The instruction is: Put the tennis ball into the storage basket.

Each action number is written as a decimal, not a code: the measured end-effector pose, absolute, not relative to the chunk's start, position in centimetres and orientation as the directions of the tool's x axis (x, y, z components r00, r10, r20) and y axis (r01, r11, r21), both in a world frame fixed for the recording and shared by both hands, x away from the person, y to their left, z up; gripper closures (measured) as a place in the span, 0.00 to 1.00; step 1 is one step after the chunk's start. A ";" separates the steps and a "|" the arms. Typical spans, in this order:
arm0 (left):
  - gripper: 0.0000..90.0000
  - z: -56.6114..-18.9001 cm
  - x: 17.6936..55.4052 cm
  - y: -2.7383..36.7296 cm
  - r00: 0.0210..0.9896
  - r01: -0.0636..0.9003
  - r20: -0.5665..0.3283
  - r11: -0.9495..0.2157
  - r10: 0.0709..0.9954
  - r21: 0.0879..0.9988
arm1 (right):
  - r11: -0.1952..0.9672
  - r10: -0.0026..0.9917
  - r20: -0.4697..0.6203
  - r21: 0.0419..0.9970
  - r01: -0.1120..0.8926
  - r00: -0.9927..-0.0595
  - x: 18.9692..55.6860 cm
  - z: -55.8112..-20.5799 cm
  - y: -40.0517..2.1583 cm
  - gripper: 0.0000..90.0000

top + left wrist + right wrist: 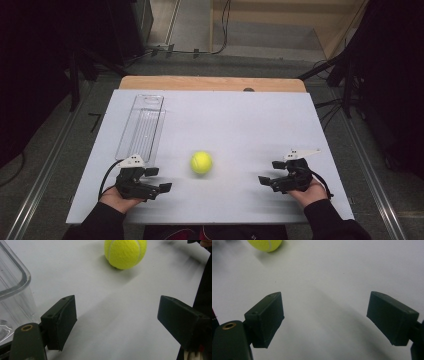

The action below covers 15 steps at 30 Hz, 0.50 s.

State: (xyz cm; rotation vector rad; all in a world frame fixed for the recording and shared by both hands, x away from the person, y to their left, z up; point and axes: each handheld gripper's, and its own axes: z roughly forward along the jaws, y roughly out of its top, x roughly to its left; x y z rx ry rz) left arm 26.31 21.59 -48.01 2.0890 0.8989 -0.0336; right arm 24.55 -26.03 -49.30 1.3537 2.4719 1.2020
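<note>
The tennis ball (201, 162) is sitting free on the white bench (240, 120) between both hands; the left tongs (159, 180) and right tongs (269, 172) are resting spread, empty, flanking it for an approach

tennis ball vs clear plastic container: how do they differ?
The tennis ball is round, opaque yellow-green; the clear plastic container is long, rectangular and see-through. The ball sits midway between both grippers; the container lies farther back, by the left gripper. Both rest on the white table, untouched.
</note>
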 end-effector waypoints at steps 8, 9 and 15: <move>0.18 -48.0 26.3 21.6 0.741 0.610 -0.324 -0.388 0.588 0.690 | 0.303 0.744 0.283 0.666 0.682 -0.606 24.6 -49.3 -26.1 0.14; 0.18 -48.0 26.3 21.6 0.741 0.611 -0.324 -0.389 0.588 0.690 | 0.303 0.744 0.283 0.666 0.682 -0.606 24.6 -49.3 -26.1 0.14; 0.18 -48.0 26.3 21.6 0.740 0.612 -0.326 -0.388 0.589 0.690 | 0.303 0.743 0.285 0.663 0.684 -0.606 24.6 -49.3 -26.1 0.14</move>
